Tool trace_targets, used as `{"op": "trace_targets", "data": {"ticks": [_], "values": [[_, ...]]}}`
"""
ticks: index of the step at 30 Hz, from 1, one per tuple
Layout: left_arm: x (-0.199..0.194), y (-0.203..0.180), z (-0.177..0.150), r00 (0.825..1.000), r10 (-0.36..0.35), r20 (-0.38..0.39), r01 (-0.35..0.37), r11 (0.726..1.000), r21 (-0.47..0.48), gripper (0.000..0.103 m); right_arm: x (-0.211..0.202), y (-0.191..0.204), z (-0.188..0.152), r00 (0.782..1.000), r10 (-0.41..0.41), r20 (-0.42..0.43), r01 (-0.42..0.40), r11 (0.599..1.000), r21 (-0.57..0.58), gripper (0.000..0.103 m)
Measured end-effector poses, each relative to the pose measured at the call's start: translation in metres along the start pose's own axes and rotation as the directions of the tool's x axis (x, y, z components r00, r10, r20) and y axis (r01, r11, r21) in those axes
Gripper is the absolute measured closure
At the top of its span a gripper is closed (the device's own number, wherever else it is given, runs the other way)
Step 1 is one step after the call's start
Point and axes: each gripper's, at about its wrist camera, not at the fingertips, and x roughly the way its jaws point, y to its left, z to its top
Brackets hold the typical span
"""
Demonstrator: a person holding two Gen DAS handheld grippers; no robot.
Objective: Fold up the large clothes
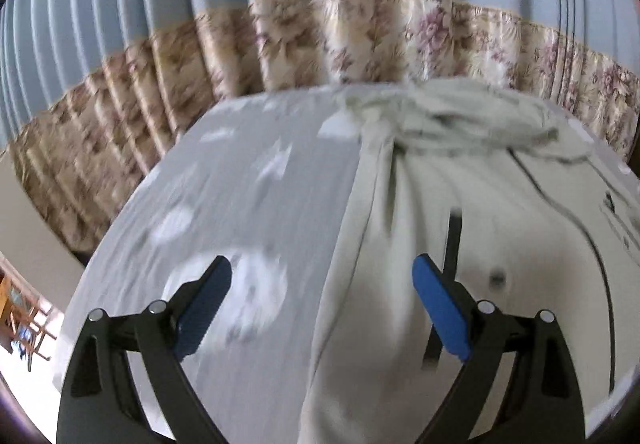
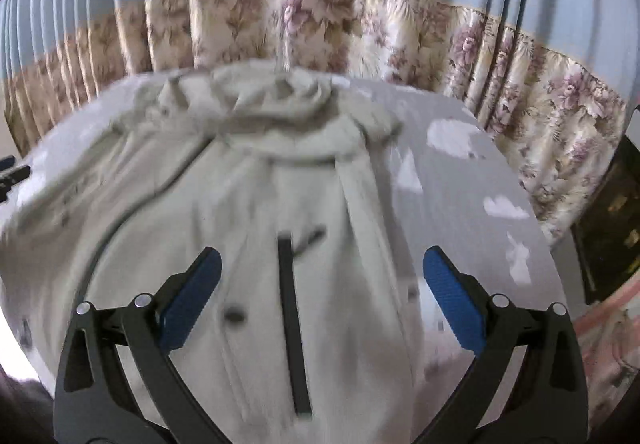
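Note:
A pale green hooded jacket [image 1: 460,184] lies spread on a grey bed with white shapes [image 1: 240,180], its hood bunched at the far end. In the left wrist view my left gripper [image 1: 322,276] hovers open over the jacket's left edge, blue pads apart, nothing between them. In the right wrist view the jacket [image 2: 248,204] fills the middle, with a dark zip strip [image 2: 294,324] running down it. My right gripper [image 2: 322,268] is open above the strip and the jacket's right half. The left gripper's tip [image 2: 14,174] shows at the far left edge.
Blue curtains with a floral band [image 1: 320,32] hang behind the bed. A dark cabinet [image 2: 612,224] stands right of the bed [image 2: 460,184]. Wooden furniture [image 1: 20,320] shows at lower left, beyond the bed's edge. Both views are motion-blurred.

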Motion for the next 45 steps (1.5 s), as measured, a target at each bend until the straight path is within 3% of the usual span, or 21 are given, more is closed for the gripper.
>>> {"op": "trace_targets", "data": {"ticks": [3,5,10,14,17,19,24,25,26,29,34,38,39,41,42,43,45], "values": [[-0.018,0.005,-0.024,0.999,-0.048,-0.02,0.047,0.999,-0.022,0.011,-0.021,0.0,-0.019,0.999,0.032,0.008,-0.032,0.999,0.039,0.003],[-0.028,0.007,-0.041,0.991,-0.13,-0.012,0.13,0.991,-0.023,0.011,-0.03,-0.002,-0.028,0.999,0.048,0.016,-0.049,0.996,0.076,0.003],[-0.04,0.004,-0.071,0.995,-0.101,-0.02,0.102,0.99,0.097,0.011,-0.045,-0.014,-0.05,0.999,0.034,-0.005,-0.033,0.989,0.142,0.003],[-0.039,0.009,-0.08,0.988,-0.146,-0.042,0.149,0.986,0.073,0.012,-0.052,-0.027,-0.073,0.999,0.024,-0.036,-0.018,0.986,0.167,0.003],[-0.031,0.003,-0.08,0.985,-0.157,-0.07,0.16,0.986,0.043,0.028,-0.06,-0.038,-0.094,1.0,0.01,-0.027,-0.005,0.981,0.193,0.003],[-0.027,-0.004,-0.081,0.981,-0.178,-0.083,0.181,0.983,0.028,0.044,-0.065,-0.046,-0.108,0.999,0.015,-0.032,-0.008,0.976,0.217,0.005],[-0.026,-0.015,-0.085,0.985,-0.155,-0.08,0.154,0.988,-0.022,0.045,-0.069,-0.049,-0.132,0.998,0.037,-0.056,-0.023,0.971,0.236,0.012],[-0.027,-0.016,-0.085,0.985,-0.151,-0.08,0.149,0.989,-0.023,0.045,-0.066,-0.048,-0.133,0.997,0.046,-0.065,-0.029,0.971,0.238,0.017],[-0.027,-0.016,-0.084,0.985,-0.15,-0.084,0.148,0.989,-0.025,0.045,-0.064,-0.046,-0.134,0.996,0.054,-0.073,-0.035,0.97,0.24,0.029],[-0.027,-0.016,-0.083,0.984,-0.153,-0.094,0.152,0.988,-0.02,0.041,-0.058,-0.037,-0.135,0.994,0.071,-0.08,-0.05,0.97,0.239,0.047],[-0.023,-0.021,-0.083,0.978,-0.178,-0.107,0.179,0.984,-0.005,0.024,-0.056,-0.018,-0.131,0.994,0.042,-0.096,-0.025,0.985,0.171,0.069],[-0.023,-0.021,-0.081,0.976,-0.186,-0.115,0.186,0.983,-0.007,0.024,-0.059,-0.018,-0.128,0.992,0.059,-0.111,-0.041,0.988,0.152,0.09],[-0.023,-0.019,-0.08,0.976,-0.181,-0.119,0.18,0.984,-0.02,0.029,-0.06,-0.017,-0.125,0.992,0.059,-0.108,-0.043,0.988,0.149,0.092],[-0.025,-0.014,-0.076,0.981,-0.144,-0.127,0.136,0.989,-0.065,0.055,-0.064,-0.016,-0.119,0.993,0.066,-0.099,-0.051,0.988,0.148,0.094],[-0.026,-0.008,-0.073,0.982,-0.136,-0.132,0.123,0.988,-0.098,0.076,-0.066,-0.017,-0.117,0.993,0.071,-0.092,-0.056,0.987,0.153,0.094],[-0.027,-0.003,-0.071,0.979,-0.149,-0.138,0.131,0.983,-0.128,0.085,-0.069,-0.018,-0.113,0.993,0.08,-0.082,-0.066,0.985,0.161,0.095],[-0.027,0.009,-0.064,0.969,-0.191,-0.16,0.157,0.967,-0.203,0.089,-0.074,-0.02,-0.105,0.993,0.101,-0.062,-0.088,0.98,0.179,0.095]]}}
